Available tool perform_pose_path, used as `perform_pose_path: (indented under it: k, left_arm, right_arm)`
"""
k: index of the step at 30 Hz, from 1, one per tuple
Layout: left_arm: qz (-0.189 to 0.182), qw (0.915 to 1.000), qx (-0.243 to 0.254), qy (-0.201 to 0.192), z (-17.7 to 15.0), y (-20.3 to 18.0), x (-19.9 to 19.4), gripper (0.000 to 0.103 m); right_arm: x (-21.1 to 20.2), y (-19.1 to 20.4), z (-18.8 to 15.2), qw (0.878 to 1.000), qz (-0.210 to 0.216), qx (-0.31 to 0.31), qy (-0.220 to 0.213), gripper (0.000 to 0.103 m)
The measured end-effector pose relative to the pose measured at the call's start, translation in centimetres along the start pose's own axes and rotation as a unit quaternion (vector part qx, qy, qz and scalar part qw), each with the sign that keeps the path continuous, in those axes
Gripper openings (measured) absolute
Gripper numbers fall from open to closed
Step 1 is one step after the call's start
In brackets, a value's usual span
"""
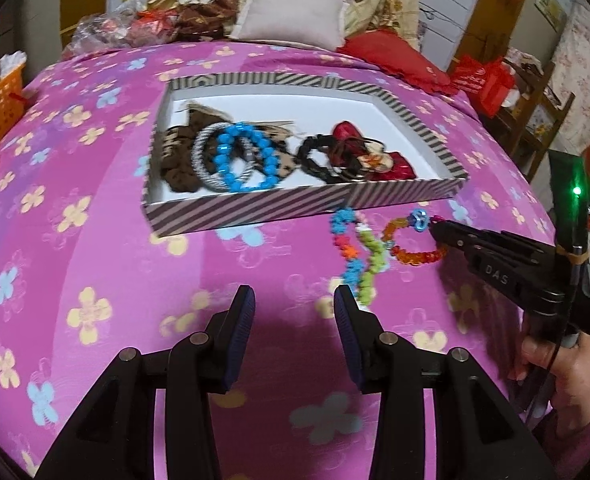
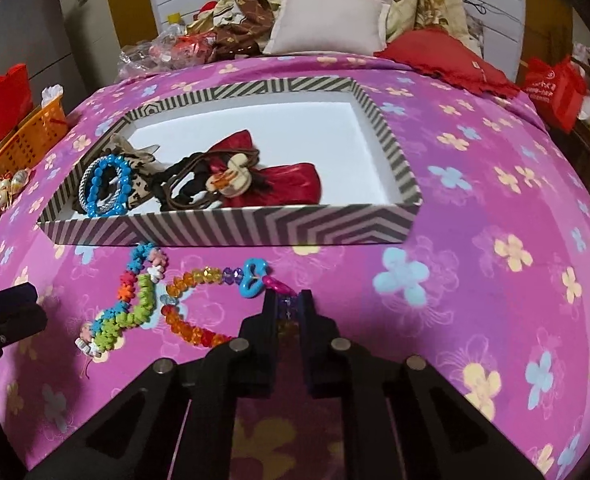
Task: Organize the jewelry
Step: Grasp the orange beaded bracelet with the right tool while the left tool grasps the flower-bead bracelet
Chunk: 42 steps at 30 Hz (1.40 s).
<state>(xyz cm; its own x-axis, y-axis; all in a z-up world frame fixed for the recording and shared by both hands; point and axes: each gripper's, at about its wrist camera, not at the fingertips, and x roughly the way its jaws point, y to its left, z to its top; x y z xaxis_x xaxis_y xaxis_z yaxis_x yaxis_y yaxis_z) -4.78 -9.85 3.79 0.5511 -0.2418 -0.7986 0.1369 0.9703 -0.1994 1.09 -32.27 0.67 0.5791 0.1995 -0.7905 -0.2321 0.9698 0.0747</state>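
My right gripper (image 2: pixel 287 306), jaws clamped on rainbow bead bracelet (image 2: pixel 199 280) lying on bed (image 2: pixel 495 208) beside striped box (image 2: pixel 255 228), ready for lift in. Left gripper (image 1: pixel 294 300) idle, jaws apart.

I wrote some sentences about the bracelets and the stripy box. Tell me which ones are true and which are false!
1. The right gripper has its fingers closed on the orange bead bracelet. True.
2. The left gripper is holding the flower bead bracelet. False: its fingers are open and hold nothing, and that bracelet lies on the pink bedspread.
3. The blue bead bracelet is inside the striped box. True.
4. The striped box is full to the top. False: much of its white bottom is bare.
5. The orange bead bracelet has a blue heart charm. True.
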Motion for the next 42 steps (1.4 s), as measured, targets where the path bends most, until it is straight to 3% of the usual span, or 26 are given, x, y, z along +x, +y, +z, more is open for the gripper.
perform_pose_path:
  k: [10, 20, 23, 25, 28, 34, 42]
  left_arm:
    - [-0.014, 0.9984, 0.050, 0.021, -0.2, -3.4, 2.2, 0.030]
    - [-0.005, 0.9985, 0.051, 0.020, 0.3, -3.9, 4.1, 0.030]
    - [-0.009, 0.9987, 0.048, 0.012, 0.6, -3.8, 4.4, 0.017]
    - [-0.006, 0.9989, 0.045, 0.008, 0.8, -3.5, 4.6, 0.000]
    - [-0.023, 0.9992, 0.030, 0.009, 1.0, -2.8, 4.6, 0.000]
    - [-0.023, 0.9994, 0.026, -0.003, 0.4, -2.3, 3.3, 0.000]
    - [-0.029, 0.9995, 0.010, 0.010, -0.5, -0.9, 2.5, 0.000]
  right_arm:
    - [-0.1, 0.0, -0.1, 1.000, 0.001, -0.003, -0.001, 0.010]
    - [0.0, 0.2, -0.1, 1.000, 0.001, -0.006, -0.006, 0.012]
    - [0.0, 0.2, -0.1, 1.000, 0.004, -0.001, -0.010, 0.012]
    - [0.0, 0.0, -0.1, 1.000, 0.007, 0.007, -0.014, 0.012]
    - [0.0, 0.1, -0.2, 1.000, 0.006, 0.005, -0.018, 0.012]
    - [-0.3, 0.3, -0.3, 1.000, 0.008, 0.003, -0.017, 0.010]
    - [-2.2, 0.6, -0.4, 0.999, 0.017, 0.007, -0.037, 0.010]
